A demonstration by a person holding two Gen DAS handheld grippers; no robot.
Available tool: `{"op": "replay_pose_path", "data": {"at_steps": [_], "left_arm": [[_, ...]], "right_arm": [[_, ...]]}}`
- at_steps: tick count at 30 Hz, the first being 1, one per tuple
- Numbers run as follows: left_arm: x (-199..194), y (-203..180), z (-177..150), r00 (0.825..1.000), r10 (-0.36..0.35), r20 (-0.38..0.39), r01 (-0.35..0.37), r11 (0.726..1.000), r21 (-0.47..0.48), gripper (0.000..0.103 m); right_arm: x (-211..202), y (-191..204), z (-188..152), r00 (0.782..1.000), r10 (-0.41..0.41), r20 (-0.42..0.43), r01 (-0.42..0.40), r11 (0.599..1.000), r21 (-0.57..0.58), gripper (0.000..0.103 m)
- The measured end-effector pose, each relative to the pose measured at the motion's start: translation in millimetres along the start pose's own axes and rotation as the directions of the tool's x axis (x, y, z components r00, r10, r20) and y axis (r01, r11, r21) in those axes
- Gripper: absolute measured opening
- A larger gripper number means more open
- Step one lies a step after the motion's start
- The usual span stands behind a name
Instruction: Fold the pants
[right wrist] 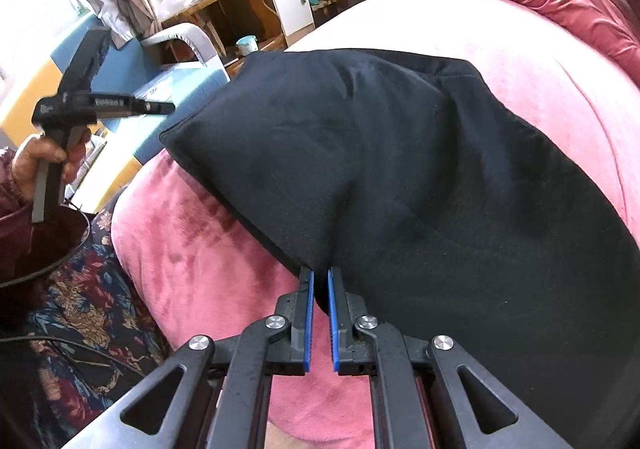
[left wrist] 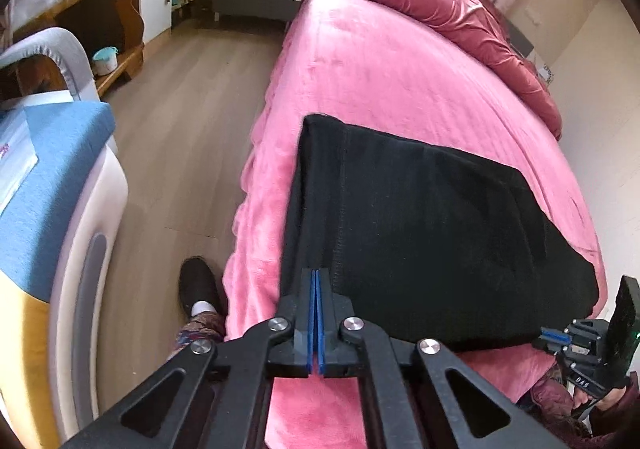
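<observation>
— Pants (left wrist: 420, 233), where are they from the left wrist?
— Black, folded, lying on the pink bed (left wrist: 360, 61) near its foot. The left hand-held gripper (left wrist: 316, 277) is clenched at their near edge, nothing visibly between its pads.
— And from the right wrist?
— The right hand-held gripper (right wrist: 319, 281) pinches the pants' near edge, lifting a small ridge.

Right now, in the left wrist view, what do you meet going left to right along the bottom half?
Blue cushion → shoe → left gripper → black pants → right gripper.
</observation>
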State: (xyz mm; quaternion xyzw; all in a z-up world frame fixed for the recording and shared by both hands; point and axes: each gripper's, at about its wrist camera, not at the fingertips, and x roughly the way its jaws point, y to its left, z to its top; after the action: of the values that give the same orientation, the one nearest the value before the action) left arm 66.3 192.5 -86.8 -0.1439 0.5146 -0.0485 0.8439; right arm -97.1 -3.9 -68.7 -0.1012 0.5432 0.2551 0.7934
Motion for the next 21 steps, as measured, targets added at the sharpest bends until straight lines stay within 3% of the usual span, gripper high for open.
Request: {"op": "replay_pose_path", "data": {"at_steps": [4,5,7,8,11,18,21], "left_arm": [[6.6,2.1,-6.5,0.998,-0.009,-0.059,0.009,1.0,-0.001,0.002],[7.4,0.3,-8.7,0.998,0.003,-0.061,-0.002,1.0,0.01,0.005],[8.7,-1.8,-11.0,0.997,-0.024,-0.075,0.025,1.0,0.01,0.028],[10.4,-2.6,-11.6,0.996,-0.038,-0.083,0.038,0.999,0.006,0.029],[16.7,-5.3,-13.1,0.995,0.014,-0.102,-0.012,1.0,0.024,0.029],[24.6,-10.2,-21.3,0.993,0.001,-0.115,0.004,0.999,0.044,0.028],[30.5,-10.8,-20.7,0.993,0.017,-0.115,-0.01,0.998,0.063,0.013]], "right_arm": [[19.0,4.8,-8.3,0.998,-0.019,-0.053,0.017,0.999,-0.038,0.007],[21.3,4.4,-9.3,0.998,-0.023,-0.058,0.021,0.999,-0.037,0.007],[21.2,2.4,-7.3,0.998,-0.019,-0.055,0.018,0.999,-0.029,0.007],[21.2,1.9,-6.9,0.998,-0.018,-0.056,0.017,0.999,-0.029,0.007],[21.6,0.4,-6.1,0.998,-0.018,-0.054,0.017,0.999,-0.028,0.009],[19.4,1.4,-5.4,0.998,-0.03,-0.052,0.029,0.999,-0.019,0.011],[21.4,4.8,-3.9,0.998,-0.043,-0.054,0.041,0.999,-0.03,0.011]]}}
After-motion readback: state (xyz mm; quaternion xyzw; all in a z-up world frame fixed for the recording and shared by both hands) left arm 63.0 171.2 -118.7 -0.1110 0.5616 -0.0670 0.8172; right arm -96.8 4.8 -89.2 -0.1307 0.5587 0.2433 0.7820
